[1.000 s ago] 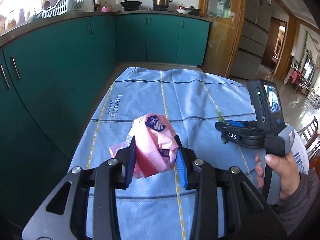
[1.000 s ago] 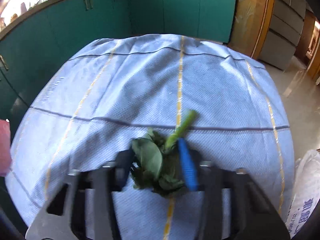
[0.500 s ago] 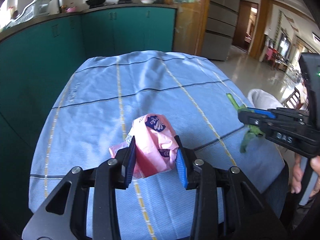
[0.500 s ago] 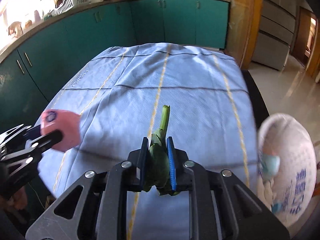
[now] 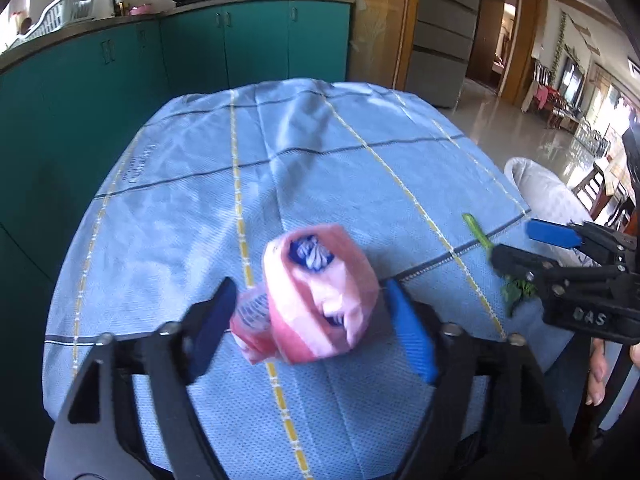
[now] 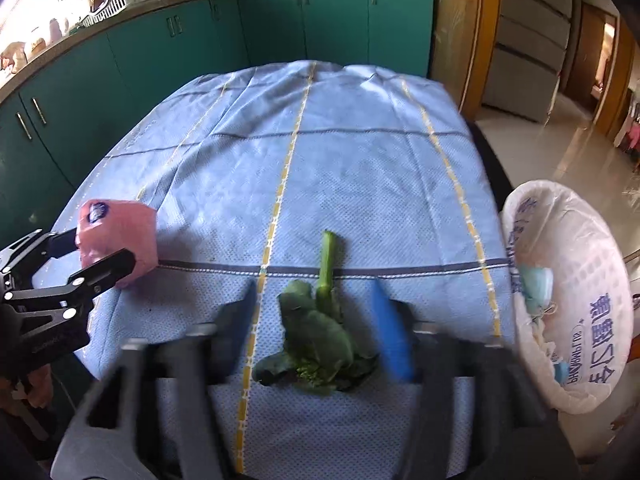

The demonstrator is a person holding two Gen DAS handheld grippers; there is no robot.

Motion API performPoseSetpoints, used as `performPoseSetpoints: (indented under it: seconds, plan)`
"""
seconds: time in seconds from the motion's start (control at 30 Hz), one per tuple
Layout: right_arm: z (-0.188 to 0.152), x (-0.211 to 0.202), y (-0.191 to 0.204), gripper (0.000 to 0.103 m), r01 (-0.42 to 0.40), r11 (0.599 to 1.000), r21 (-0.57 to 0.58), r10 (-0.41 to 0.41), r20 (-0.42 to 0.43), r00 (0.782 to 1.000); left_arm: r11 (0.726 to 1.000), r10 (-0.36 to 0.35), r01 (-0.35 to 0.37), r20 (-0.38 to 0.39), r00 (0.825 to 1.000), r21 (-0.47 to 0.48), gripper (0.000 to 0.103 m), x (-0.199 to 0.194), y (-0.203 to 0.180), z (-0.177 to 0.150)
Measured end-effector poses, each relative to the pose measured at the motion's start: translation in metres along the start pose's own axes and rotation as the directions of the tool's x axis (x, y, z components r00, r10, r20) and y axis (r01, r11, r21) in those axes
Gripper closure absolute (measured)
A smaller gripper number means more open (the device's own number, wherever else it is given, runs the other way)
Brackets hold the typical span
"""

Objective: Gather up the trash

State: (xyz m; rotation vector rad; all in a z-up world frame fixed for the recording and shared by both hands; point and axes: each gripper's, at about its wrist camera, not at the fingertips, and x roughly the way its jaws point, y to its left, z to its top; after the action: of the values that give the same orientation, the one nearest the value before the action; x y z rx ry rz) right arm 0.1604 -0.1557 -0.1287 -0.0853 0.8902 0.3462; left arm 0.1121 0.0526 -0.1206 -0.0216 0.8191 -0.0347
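A crumpled pink wrapper with a blue logo sits between the wide-open jaws of my left gripper, touching neither pad, over the blue tablecloth. It also shows in the right wrist view. A green vegetable scrap with a stalk lies between the open jaws of my right gripper, free of both pads. The right gripper shows at the left view's right edge, with the scrap under it.
A white trash bag holding blue rubbish stands open beside the table's right edge. Teal kitchen cabinets run behind and to the left of the table. A tiled floor and a doorway lie to the right.
Both grippers have opened. The pink wrapper and the vegetable scrap, clamped half a second ago, now sit loose between the spread jaws.
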Motion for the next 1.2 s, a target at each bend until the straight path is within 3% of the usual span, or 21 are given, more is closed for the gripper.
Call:
performPoseSetpoints:
  seconds: [0.2, 1.2]
  plan:
    - [0.0, -0.004, -0.004, 0.027, 0.017, 1.0, 0.011, -0.017, 0.014, 1.0, 1.0, -0.001, 0.001, -0.007, 1.0, -0.026, 0.02, 0.001, 0.008, 0.0]
    - [-0.006, -0.007, -0.018, 0.02, 0.044, 0.998, 0.049, -0.045, 0.024, 0.999, 0.999, -0.006, 0.006, -0.01, 1.0, 0.042, 0.011, 0.003, -0.019, -0.004]
